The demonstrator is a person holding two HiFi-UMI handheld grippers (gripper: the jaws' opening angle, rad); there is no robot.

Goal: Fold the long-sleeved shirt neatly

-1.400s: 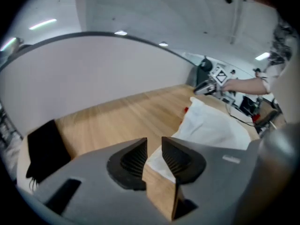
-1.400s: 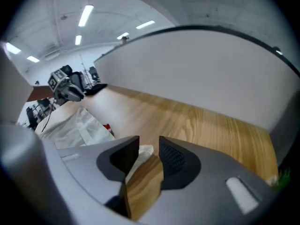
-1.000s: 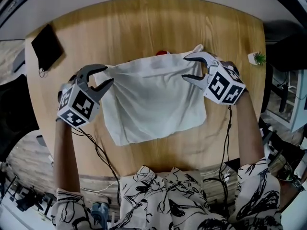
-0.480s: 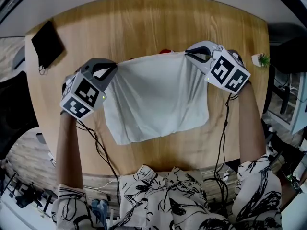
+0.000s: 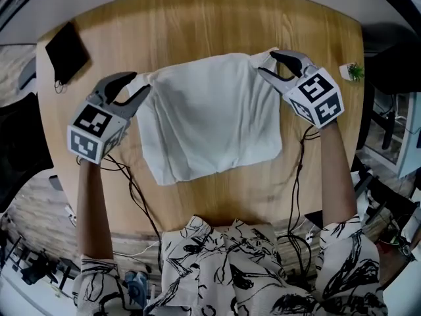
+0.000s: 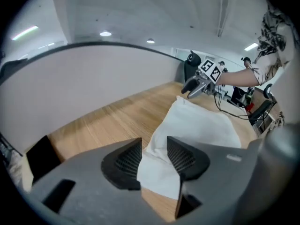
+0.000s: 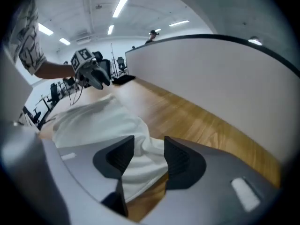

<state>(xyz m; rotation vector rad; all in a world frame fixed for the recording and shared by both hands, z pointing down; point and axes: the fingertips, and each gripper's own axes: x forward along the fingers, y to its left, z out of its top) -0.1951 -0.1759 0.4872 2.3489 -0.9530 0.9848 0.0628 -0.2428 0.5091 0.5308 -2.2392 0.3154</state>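
The white shirt (image 5: 214,117), folded into a rough rectangle, lies flat on the round wooden table (image 5: 197,18). My left gripper (image 5: 137,84) stands at its far left corner. Its jaws have just been opening, and cloth (image 6: 154,165) lies loosely between the pads without being pinched. At the far right corner is my right gripper (image 5: 266,63), its jaws also just opened, with the corner (image 7: 145,146) loose between them. Each gripper view shows the shirt (image 6: 197,123) (image 7: 93,118) stretching toward the other gripper: the right gripper (image 6: 194,86) in one, the left gripper (image 7: 96,76) in the other.
A flat black object (image 5: 64,54) lies at the table's far left. A small green plant (image 5: 355,74) sits at the right edge. Cables (image 5: 135,203) hang from both grippers over the near table edge toward the person's patterned sleeves.
A second ago the jaws stood open at the far corners, then shut on them and drew the edge taut. Now both are open again and the corners rest on the table.
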